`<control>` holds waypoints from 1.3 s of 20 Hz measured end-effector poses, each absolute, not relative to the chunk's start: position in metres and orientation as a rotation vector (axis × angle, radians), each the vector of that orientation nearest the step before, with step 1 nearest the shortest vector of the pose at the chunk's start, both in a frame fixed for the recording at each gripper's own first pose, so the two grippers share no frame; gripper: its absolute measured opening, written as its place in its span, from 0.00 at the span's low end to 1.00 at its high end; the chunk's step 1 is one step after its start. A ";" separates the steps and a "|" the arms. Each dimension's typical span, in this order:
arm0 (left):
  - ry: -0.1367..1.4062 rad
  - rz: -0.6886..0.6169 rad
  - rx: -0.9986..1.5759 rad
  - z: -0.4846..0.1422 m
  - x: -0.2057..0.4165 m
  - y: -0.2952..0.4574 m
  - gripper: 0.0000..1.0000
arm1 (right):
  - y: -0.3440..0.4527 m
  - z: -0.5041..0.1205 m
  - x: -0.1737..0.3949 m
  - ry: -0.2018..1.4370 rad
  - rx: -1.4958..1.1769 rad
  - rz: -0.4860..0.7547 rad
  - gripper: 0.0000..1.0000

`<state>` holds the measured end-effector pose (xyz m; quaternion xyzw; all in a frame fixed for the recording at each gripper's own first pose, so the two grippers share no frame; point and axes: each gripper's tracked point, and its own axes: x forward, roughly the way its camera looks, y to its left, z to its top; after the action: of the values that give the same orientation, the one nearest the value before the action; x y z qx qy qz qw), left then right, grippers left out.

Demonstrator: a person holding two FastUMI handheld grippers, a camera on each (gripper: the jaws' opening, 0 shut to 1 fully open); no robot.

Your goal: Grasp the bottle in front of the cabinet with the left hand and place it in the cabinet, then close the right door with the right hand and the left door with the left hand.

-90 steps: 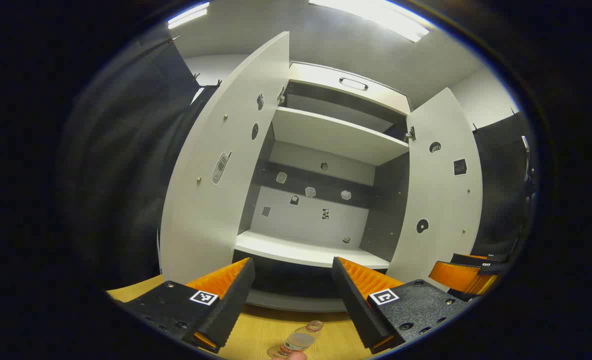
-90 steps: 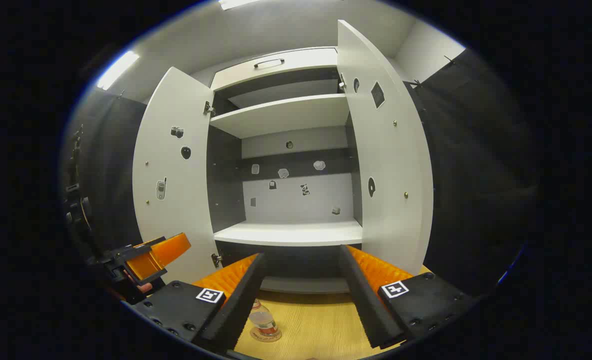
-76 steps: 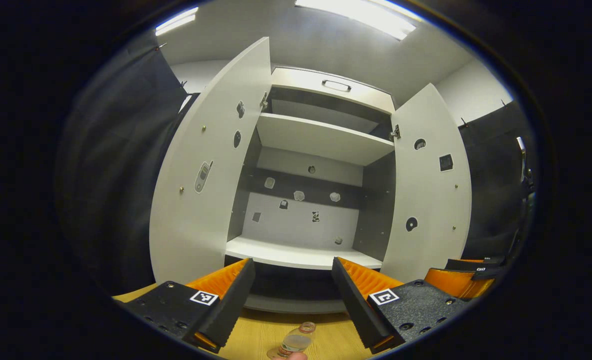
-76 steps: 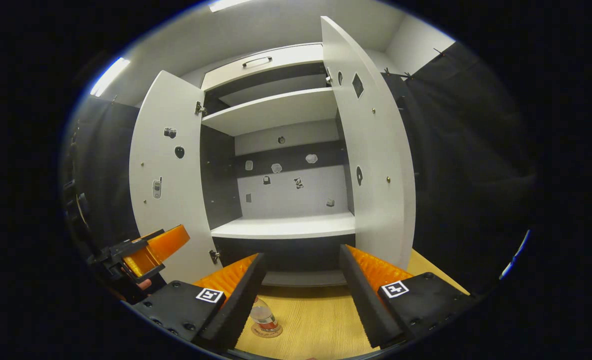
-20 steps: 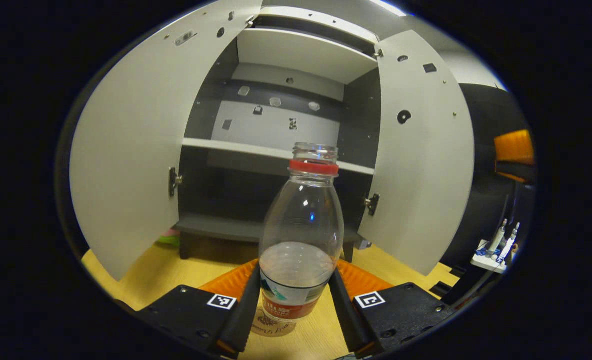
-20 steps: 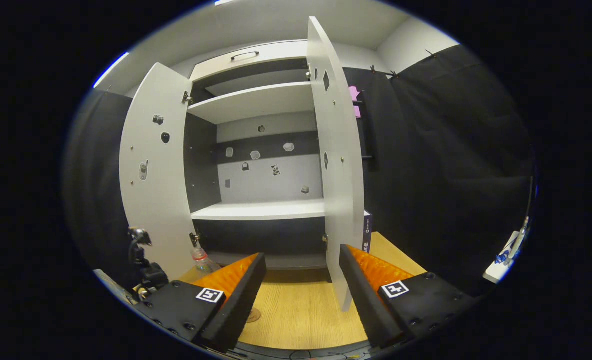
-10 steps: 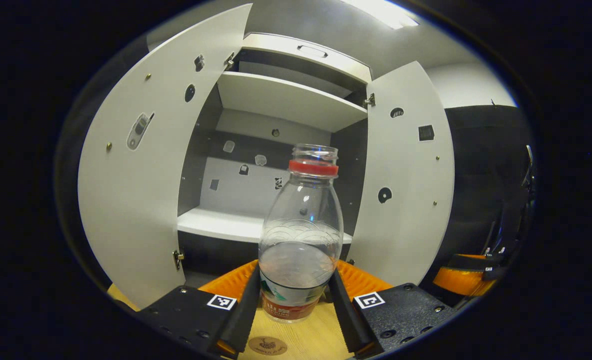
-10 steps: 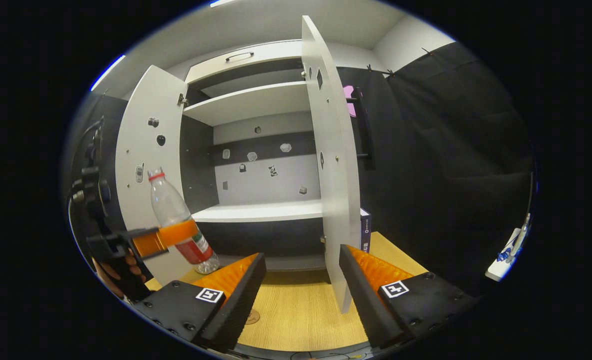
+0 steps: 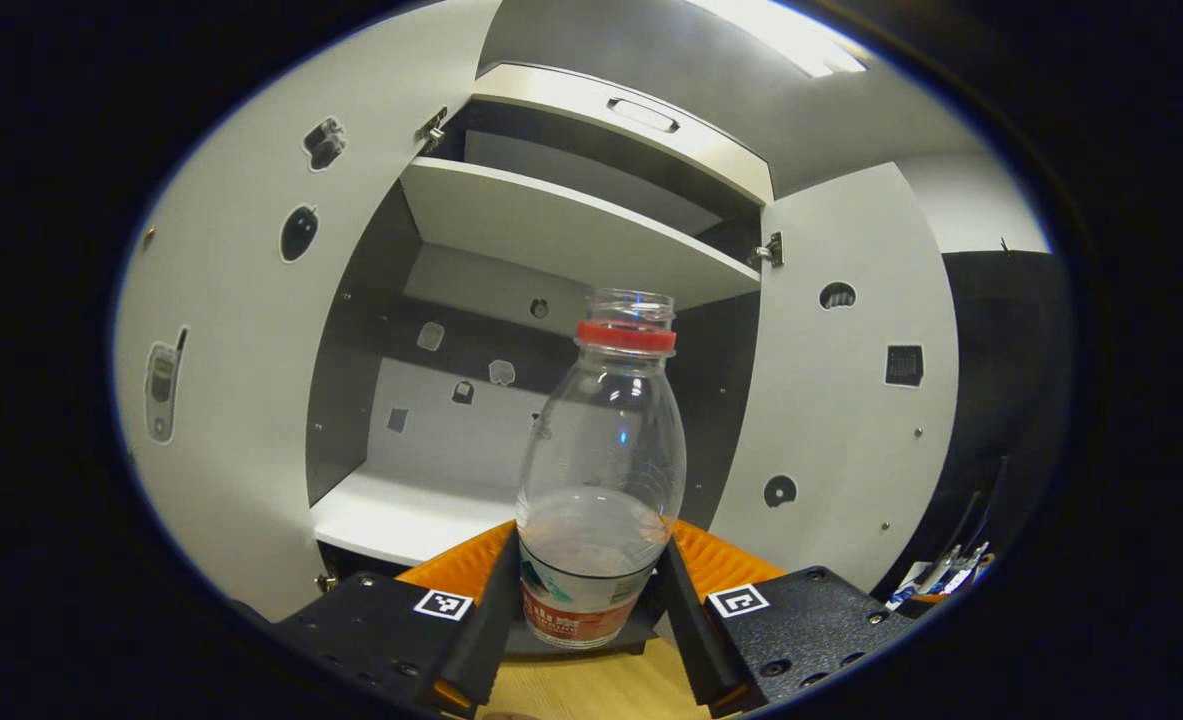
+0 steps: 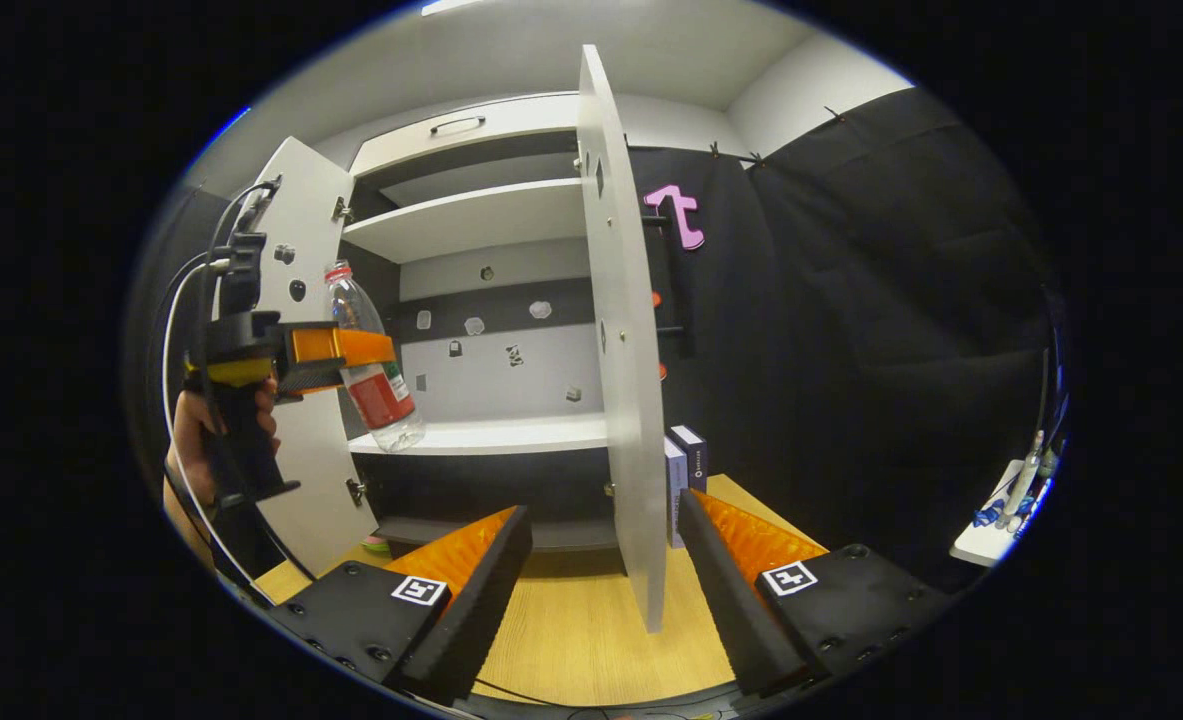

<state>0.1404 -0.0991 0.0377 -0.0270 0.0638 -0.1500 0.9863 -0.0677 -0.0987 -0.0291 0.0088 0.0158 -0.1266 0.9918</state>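
Bottle (image 9: pixel 601 470) is pinched low down between my left fingers (image 9: pixel 484 610), both pads pressing its label end, neck pointing up and tipped a little off vertical going by the right gripper view, where I can see my left gripper (image 10: pixel 336 355) carrying it in the air. It's off the tabletop (image 10: pixel 591 640) and right at the front edge of the white shelf (image 9: pixel 401 515), which lies just ahead and slightly below, so I reckon the next bit is simply forward, then down. Plenty of bare shelf to land on, and the shelf above looks comfortably higher than the open neck. My right gripper (image 10: pixel 601 590) hangs wide open holding nothing, with the right door (image 10: pixel 621 400) edge-on straight ahead, so that hand is nearer it.
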 end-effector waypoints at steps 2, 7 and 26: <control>0.116 -0.311 -0.036 0.045 0.172 -0.105 0.71 | -0.109 -0.027 -0.073 0.021 0.017 -0.283 0.98; 0.179 -0.277 0.068 0.017 0.258 -0.113 0.72 | -0.125 -0.027 -0.079 0.024 0.022 -0.341 0.98; 0.430 -0.247 0.132 -0.095 0.367 -0.129 0.76 | -0.141 -0.033 -0.100 0.037 0.030 -0.476 0.98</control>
<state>0.3674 -0.1286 -0.0948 0.0652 0.2128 -0.1223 0.9672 -0.0996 -0.1406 -0.0327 0.0148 0.0184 -0.2358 0.9715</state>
